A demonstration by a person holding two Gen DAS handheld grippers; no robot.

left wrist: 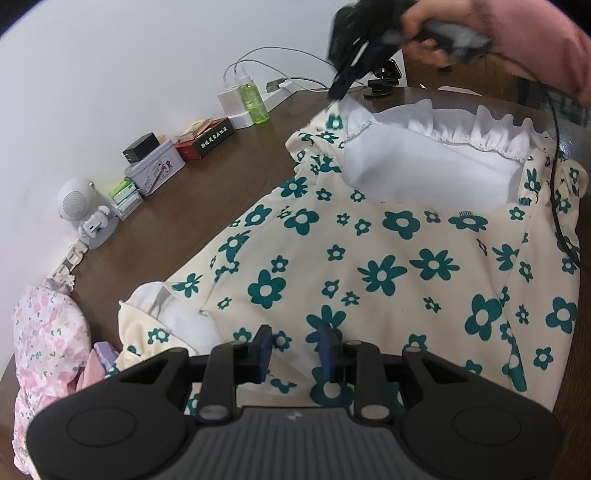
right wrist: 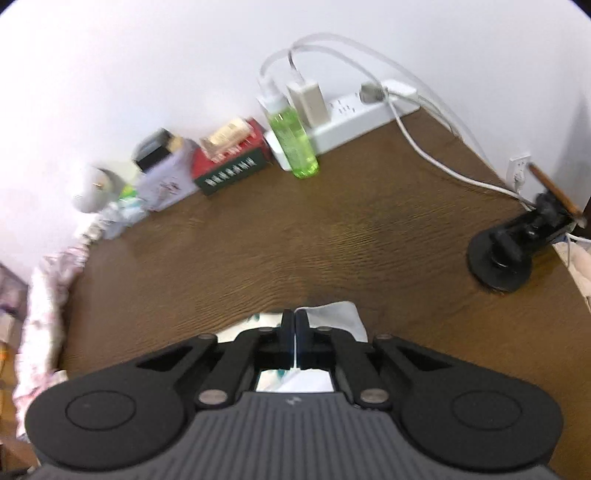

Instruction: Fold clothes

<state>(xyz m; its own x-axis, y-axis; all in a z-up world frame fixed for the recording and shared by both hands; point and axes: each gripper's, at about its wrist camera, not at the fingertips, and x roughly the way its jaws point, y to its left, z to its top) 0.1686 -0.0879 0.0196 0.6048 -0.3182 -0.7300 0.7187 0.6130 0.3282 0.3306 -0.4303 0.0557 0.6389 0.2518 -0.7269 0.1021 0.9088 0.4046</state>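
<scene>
The floral garment (left wrist: 388,236), cream with teal flowers, lies spread on the brown counter (left wrist: 192,206), filling the left wrist view from 6 o'clock up toward 1 o'clock. Nearest the camera, the left gripper (left wrist: 295,349) hangs over its near hem at 6 o'clock; its fingers (left wrist: 263,345) stand a little apart, and whether they press any cloth cannot be told. Farther up, at 12 to 1 o'clock, the white lining and gathered ruffle trim mark the far edge. At its far-left corner the right gripper (left wrist: 340,88), held by a hand (left wrist: 424,29) in a pink sleeve, has its fingers pressed together on the fabric; the right wrist view shows a thin fold of cloth (right wrist: 332,314) pinched between them.

The garment looks light, thin and limp, so it will probably drape and sag from any held point and may slip if only one layer is caught. Corners and the elastic ruffled edge look like the firmest places to take hold, ideally pinching outer cloth and lining together.

Beyond it, at 9 to 11 o'clock, a pink floral garment (left wrist: 48,339), a small white figurine (left wrist: 83,210), tins and boxes, and a green bottle (left wrist: 253,99) line the wall.
</scene>
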